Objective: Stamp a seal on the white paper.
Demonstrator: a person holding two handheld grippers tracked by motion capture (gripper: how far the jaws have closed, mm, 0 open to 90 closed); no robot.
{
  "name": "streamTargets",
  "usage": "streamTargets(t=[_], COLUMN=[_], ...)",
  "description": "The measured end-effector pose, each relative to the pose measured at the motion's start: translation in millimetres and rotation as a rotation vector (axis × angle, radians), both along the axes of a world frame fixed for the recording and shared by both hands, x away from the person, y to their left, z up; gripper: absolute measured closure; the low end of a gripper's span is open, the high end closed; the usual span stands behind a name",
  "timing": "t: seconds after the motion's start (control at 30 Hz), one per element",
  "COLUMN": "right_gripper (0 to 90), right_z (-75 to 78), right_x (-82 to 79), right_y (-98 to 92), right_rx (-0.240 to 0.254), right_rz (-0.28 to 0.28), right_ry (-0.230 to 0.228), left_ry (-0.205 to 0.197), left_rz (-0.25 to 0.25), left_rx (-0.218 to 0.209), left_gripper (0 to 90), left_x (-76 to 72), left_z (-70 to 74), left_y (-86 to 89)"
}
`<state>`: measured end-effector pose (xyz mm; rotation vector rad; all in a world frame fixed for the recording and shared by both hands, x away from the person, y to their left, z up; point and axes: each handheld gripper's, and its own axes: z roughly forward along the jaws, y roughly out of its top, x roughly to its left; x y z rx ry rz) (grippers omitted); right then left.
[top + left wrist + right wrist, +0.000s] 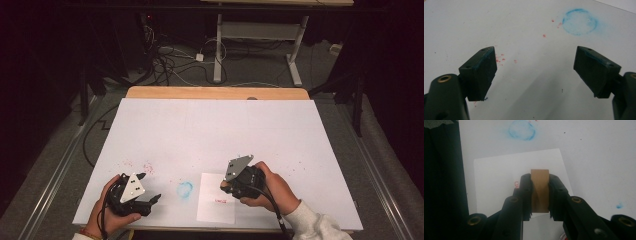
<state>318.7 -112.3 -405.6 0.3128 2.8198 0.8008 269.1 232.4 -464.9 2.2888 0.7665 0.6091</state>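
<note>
On the left, the left hand-held gripper [149, 188] is being held low over the white-covered counter [215, 130], its jaws spread wide with nothing between them; blue smears are showing on its pads [482, 72]. Small red specks [500, 58] are lying scattered on the counter surface just beyond them. Further right, a smudged blue ring-shaped stain [184, 189] is sitting between the two grippers. Just beside it, a white rectangular sheet of paper [216, 207] is lying flat near the counter's front edge, with a small red mark [220, 200] printed on it. Above this sheet, the right hand-held gripper [540, 192] is being held pinching a small tan, rectangular wooden-looking block [539, 191], plain and smooth-faced, standing upright between the pads. Whether the block is touching the paper cannot be told. Behind the counter, a tangle of cables [165, 60] is lying on the floor.
</note>
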Motion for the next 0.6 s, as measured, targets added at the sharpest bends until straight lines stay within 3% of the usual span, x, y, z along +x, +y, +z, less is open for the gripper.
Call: streamTargets(t=[0.4, 0.6], right_gripper=[75.9, 75.8], right_z=[3.9, 8.6], right_x=[1.4, 2.9], right_y=[-7.0, -12.9], right_rx=[0.03, 0.053], right_rz=[-0.024, -0.043], right_ry=[-0.027, -0.046], left_ry=[-0.014, 0.003], left_rz=[-0.002, 0.002], left_rx=[0.001, -0.005], left_gripper=[18.2, 18.2], left_x=[0.6, 1.2], left_z=[0.4, -0.8], left_y=[1.1, 2.5])
